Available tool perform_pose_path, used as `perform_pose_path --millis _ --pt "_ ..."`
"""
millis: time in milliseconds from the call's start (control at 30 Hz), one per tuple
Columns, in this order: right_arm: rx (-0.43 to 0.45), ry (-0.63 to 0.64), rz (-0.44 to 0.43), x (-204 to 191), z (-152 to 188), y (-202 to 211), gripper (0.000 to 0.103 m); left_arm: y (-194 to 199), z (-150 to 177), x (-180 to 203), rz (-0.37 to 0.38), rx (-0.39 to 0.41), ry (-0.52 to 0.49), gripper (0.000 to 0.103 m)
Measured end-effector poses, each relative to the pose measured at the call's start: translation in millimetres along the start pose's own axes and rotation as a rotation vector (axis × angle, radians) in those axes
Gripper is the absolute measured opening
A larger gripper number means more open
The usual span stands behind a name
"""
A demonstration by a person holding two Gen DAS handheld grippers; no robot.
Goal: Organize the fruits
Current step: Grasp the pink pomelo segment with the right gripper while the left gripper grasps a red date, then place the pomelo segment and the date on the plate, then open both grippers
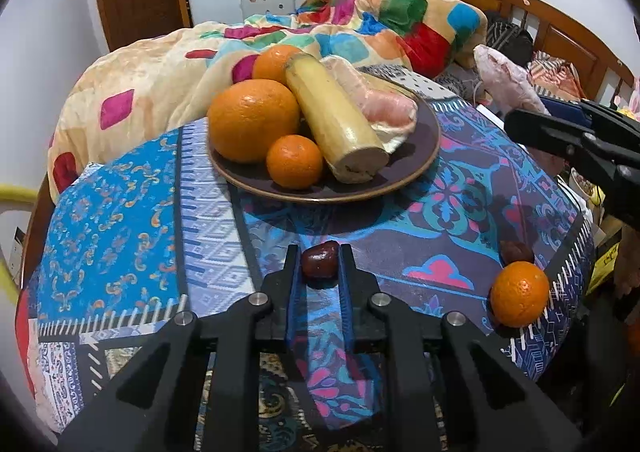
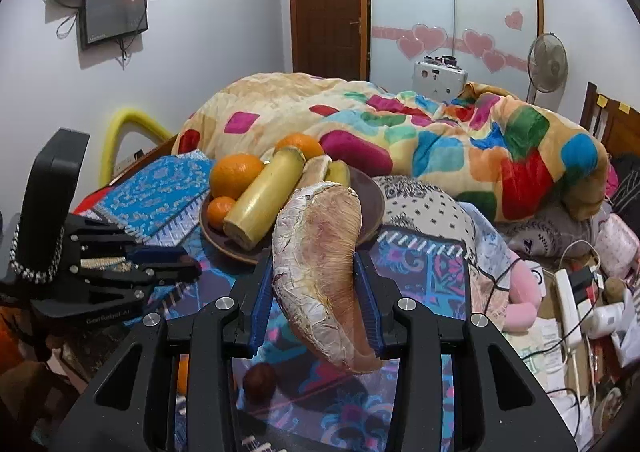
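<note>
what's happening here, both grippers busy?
Yes. A person with two handheld grippers is sorting fruit on a patterned cloth. The left gripper is shut on a small dark red date lying on the cloth. The right gripper holds a pomelo segment in the air. The brown plate already carries oranges, a sugarcane piece and another segment. One mandarin and a second date are off the plate.

The plate [image 1: 424, 140] is dark brown. On it lie a big orange [image 1: 252, 120], a small deep-orange mandarin [image 1: 295, 161] and a pale yellow cane piece [image 1: 332, 120]. The cloth [image 1: 120, 212] shows bright blue with gold scrolls, white zigzag bands and purple with pink and teal flowers. The date [image 1: 319, 259] is dark red-brown. The pomelo wedge [image 2: 316, 264] is pink with white skin. The blanket [image 2: 440, 140] is cream with many-coloured blocks.
</note>
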State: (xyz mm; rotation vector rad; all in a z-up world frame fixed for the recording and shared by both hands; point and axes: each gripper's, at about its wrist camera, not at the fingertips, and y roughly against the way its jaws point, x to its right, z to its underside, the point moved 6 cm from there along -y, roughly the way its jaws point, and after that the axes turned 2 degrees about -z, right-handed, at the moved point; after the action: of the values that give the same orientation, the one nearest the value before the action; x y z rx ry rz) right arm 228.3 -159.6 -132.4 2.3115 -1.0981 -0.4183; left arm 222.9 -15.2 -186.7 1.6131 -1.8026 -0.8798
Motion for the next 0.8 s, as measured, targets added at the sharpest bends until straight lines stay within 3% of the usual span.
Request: perform_pose_path --millis 467,800 --pt "0.096 -0.009 -0.006 -4.3 -53.7 -14.5 0.036 21.3 -51.1 -33.0 0.001 0.135 0.048 0.017" --pt "0.008 -0.016 0.001 -0.6 -58.2 -67.5 0.036 6.1 -74.3 -29.2 0.017 0.155 0.036 0.017"
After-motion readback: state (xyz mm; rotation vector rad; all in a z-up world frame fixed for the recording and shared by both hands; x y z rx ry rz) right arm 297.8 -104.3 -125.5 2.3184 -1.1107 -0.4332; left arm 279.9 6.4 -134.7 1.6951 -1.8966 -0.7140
